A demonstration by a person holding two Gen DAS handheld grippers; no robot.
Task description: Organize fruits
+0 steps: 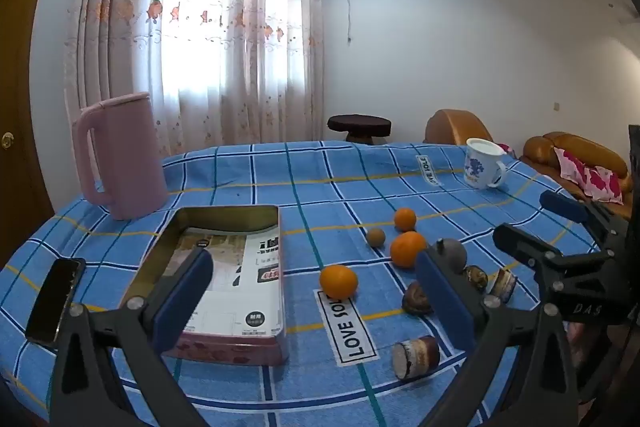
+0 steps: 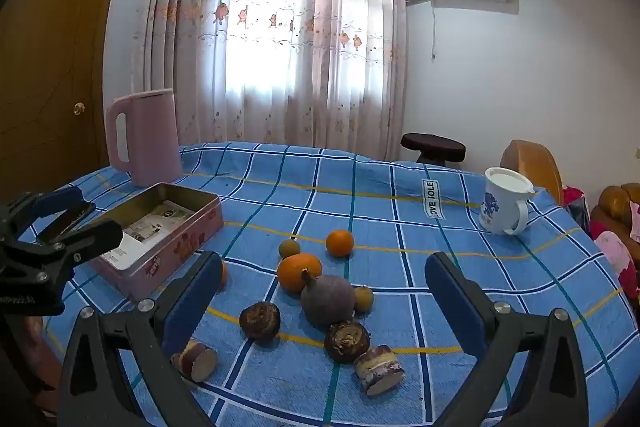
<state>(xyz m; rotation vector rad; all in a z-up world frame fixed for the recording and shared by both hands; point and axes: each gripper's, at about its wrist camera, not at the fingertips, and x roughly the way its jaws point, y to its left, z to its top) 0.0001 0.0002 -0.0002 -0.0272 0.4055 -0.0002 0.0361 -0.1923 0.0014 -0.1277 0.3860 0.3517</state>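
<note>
we find the left gripper [image 1: 316,303] released, jaws wide and holding nothing, above the near edge of the tabletop [image 1: 280,167]. the right gripper [image 2: 324,299] is likewise released and empty, above the fruit cluster. an open pink tin [image 1: 224,267] sits toward the near left corner, paper inside. three oranges [image 1: 338,281] [image 1: 407,247] [image 1: 405,219] lie loose mid-table, right of the tin, apart from it. a grey-purple round fruit [image 2: 328,299] touches the largest orange. a pink kettle [image 1: 120,155] stands at the far left edge; a white mug [image 1: 482,163] at the far right.
</note>
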